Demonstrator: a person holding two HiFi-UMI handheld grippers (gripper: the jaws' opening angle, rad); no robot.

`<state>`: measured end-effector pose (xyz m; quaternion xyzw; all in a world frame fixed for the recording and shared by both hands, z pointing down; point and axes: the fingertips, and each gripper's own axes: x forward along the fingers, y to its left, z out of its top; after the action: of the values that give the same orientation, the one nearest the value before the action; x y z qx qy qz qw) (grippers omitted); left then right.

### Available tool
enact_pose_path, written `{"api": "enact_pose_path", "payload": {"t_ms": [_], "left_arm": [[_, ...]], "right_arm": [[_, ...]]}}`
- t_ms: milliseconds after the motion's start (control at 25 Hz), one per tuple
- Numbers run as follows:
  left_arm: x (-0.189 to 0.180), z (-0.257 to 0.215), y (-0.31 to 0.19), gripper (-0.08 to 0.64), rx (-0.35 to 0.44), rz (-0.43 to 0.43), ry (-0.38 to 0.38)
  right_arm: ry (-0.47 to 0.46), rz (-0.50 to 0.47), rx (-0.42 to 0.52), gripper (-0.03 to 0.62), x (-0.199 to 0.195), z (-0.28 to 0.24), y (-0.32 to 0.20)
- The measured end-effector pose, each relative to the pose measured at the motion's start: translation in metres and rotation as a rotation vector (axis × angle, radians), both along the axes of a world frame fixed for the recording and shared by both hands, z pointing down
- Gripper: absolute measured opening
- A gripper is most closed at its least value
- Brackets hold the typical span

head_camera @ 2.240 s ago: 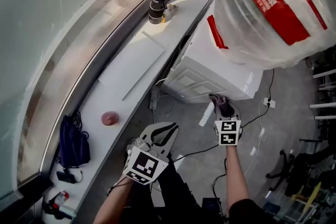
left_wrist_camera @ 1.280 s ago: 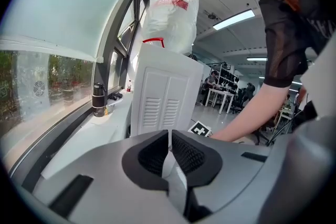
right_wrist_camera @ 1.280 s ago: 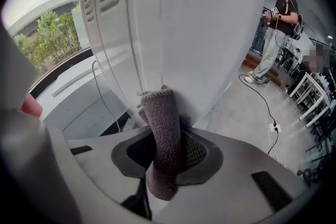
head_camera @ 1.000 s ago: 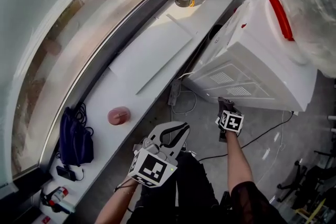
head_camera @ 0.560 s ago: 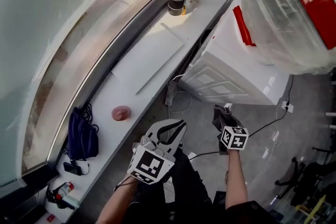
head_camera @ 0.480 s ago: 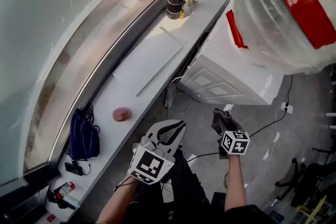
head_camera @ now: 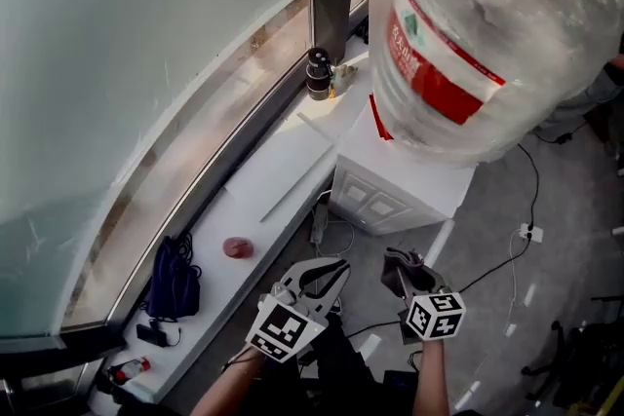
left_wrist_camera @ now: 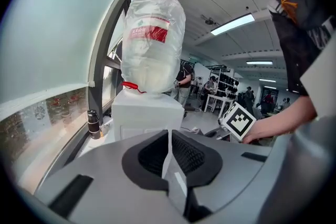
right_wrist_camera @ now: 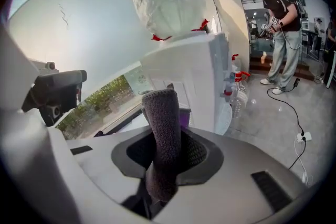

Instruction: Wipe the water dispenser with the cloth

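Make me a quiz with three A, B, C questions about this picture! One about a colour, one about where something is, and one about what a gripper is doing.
1. What colour is the label band on the water bottle?
A blue
B red
C yellow

2. Where is the pink round thing?
A on the white windowsill
B on top of the water bottle
C inside a cup

3. What is the right hand-held gripper doing?
A open and empty
B shut on a dark grey cloth
C shut on a cup

Answers:
1 B: the band round the bottle is red.
2 A: it lies on the sill below the window.
3 B: the right gripper view shows the cloth pinched between the jaws.
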<state>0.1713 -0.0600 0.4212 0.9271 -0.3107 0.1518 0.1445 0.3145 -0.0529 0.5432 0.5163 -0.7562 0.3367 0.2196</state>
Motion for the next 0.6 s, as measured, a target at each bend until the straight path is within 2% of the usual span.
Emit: {"api": "enact_pose_path", "payload": {"t_ms": [200,400,600], "left_arm": [[-0.007,-0.033,0.012,0.029,0.023,-0.043,-0.019],[-0.017,-0.060,0.025,0.029,0.003,-0.058,-0.016],[-0.034,-0.094,0.044,0.029,-0.011,-0.054,0.079]], "right_arm": [[-0.006,-0.043,0.043,0.110,-0.007,-0.042,0.009],[-0.035,0.002,0.091,0.110,-0.009,-0.079,0.016],[-0.041,0.045,0.148,0.110,-0.015,-0.115,0.036]]}}
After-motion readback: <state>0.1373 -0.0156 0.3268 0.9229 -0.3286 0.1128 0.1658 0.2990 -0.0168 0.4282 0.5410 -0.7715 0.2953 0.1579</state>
